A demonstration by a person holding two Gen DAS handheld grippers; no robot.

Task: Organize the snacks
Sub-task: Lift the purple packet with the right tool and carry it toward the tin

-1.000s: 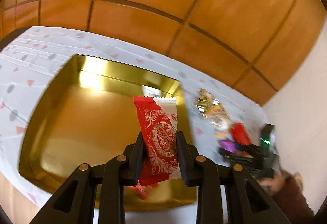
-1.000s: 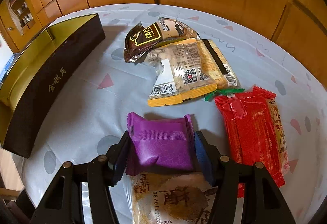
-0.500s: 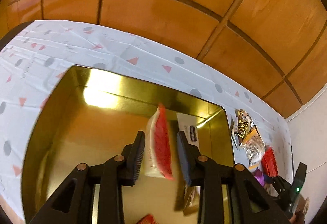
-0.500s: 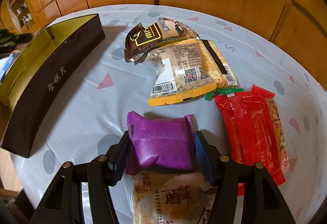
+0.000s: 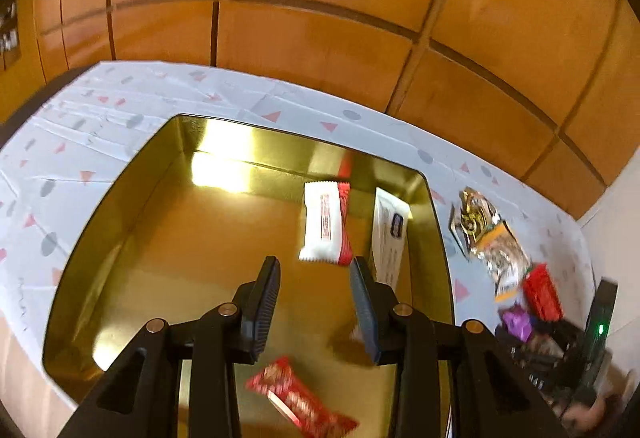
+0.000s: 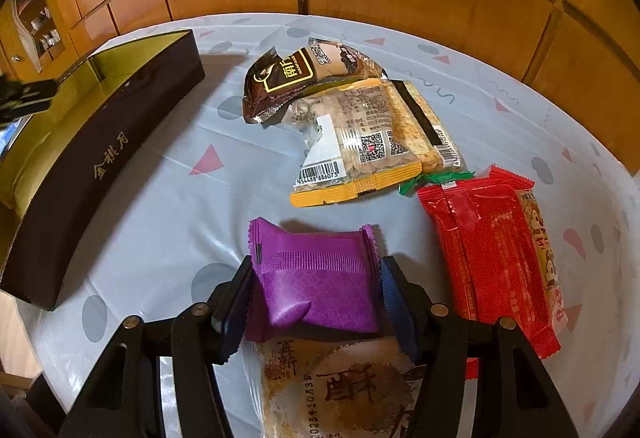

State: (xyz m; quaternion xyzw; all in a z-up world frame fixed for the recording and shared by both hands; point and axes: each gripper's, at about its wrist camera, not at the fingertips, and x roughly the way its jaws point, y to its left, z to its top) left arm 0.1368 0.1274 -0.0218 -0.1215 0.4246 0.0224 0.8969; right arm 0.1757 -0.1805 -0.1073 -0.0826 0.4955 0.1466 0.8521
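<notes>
Two grippers at work over a pale tablecloth with grey dots and pink triangles, backed by orange-brown wooden wall panels.

On the left: left gripper angled down over an open square gold metal tin, jaws parted and just been opening, with nothing between the pads. Just beyond the fingertips, on the tin's floor near its far right corner, a white-and-red flat snack packet, clear of both fingers. Close by, leaning on the right wall of the tin, a white printed card. Nearer the camera, also inside the tin and partly behind the gripper frame, a second red snack packet, blurred.

On the right: right gripper clamped on a purple pillow-shaped foil packet, one pad against each side. Directly beneath, a beige pastry packet with large dark characters, partly covered by the purple one. To the right, just beside, a pair of long red plastic packets. Further off, a clear cracker packet with orange edge and barcode, overlapped at its far end by a dark brown glossy packet. At far left, well apart from the loose snacks, the tin's dark outer wall with gold characters.
</notes>
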